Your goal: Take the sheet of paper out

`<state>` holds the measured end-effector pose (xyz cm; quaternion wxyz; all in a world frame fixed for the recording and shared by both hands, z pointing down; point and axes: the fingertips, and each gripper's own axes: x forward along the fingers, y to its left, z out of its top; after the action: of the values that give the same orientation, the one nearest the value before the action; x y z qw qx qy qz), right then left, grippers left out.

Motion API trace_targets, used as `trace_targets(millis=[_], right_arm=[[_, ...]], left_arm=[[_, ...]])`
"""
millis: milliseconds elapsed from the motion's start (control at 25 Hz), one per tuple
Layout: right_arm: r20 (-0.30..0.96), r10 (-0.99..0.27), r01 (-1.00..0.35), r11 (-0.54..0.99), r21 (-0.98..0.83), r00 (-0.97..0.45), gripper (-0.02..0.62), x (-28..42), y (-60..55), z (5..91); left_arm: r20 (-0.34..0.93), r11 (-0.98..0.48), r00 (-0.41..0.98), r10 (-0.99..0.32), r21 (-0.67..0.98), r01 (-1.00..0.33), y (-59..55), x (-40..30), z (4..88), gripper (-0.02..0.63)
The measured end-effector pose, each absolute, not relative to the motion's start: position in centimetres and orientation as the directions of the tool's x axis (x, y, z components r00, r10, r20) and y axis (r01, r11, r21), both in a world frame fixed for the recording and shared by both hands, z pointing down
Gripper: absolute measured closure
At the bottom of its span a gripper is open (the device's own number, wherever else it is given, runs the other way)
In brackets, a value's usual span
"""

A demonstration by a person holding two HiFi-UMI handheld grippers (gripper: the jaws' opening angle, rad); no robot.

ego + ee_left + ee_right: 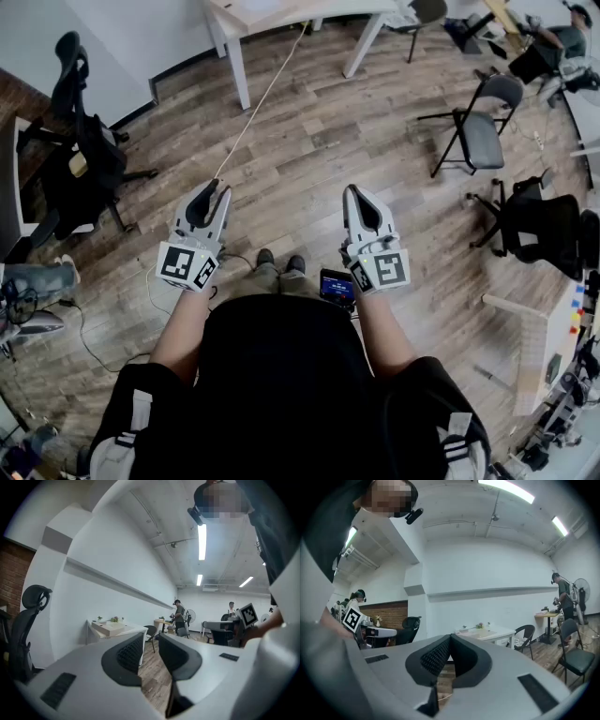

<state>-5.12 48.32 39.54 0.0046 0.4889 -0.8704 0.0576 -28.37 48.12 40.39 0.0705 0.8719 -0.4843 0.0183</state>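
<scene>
I make out no sheet of paper in any view. Both grippers are held out level above the wooden floor (309,150), in front of the person's body. The left gripper (214,195) stands open, and the left gripper view shows a clear gap between its dark pads (131,652) with nothing in it. The right gripper (357,195) is shut, its tips meeting in the right gripper view (450,638) with nothing between them. A white table (281,17) stands well ahead of both grippers, with a flat box (110,628) on it.
A cable (267,94) runs across the floor toward the table. Black office chairs (80,141) stand at the left and right (544,230), and a folding chair (483,131) stands ahead at the right. People (179,616) stand far off in the room.
</scene>
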Motion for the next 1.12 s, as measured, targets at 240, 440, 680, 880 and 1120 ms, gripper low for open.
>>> trace_targets(millis=[240, 440, 680, 880, 1120], right_arm=[[0.045, -0.866, -0.865, 0.493, -0.089, -0.498, 0.584, -2.8, 48.9, 39.6], [0.017, -0.871, -0.868, 0.487, -0.099, -0.49, 0.583, -1.5, 49.9, 39.2], [0.001, -0.879, -0.876, 0.474, -0.092, -0.476, 0.584, -0.1, 50.0, 38.9], [-0.003, -0.876, -0.872, 0.48, -0.099, -0.482, 0.584, 1.3, 50.1, 38.9], [-0.015, -0.865, -0.858, 0.5, -0.121, -0.502, 0.583, 3.1, 50.3, 39.0]], left_arm=[[0.092, -0.53, 0.54, -0.837, 0.11, -0.841, 48.7, -26.8, 40.8, 0.517], [0.08, -0.533, 0.541, -0.837, 0.105, -0.84, 49.3, -25.8, 40.3, 0.517], [0.071, -0.538, 0.544, -0.836, 0.086, -0.838, 49.4, -24.6, 39.8, 0.517], [0.07, -0.533, 0.538, -0.84, 0.077, -0.842, 49.7, -23.3, 39.3, 0.517], [0.066, -0.508, 0.513, -0.856, 0.076, -0.858, 49.9, -22.1, 38.9, 0.517]])
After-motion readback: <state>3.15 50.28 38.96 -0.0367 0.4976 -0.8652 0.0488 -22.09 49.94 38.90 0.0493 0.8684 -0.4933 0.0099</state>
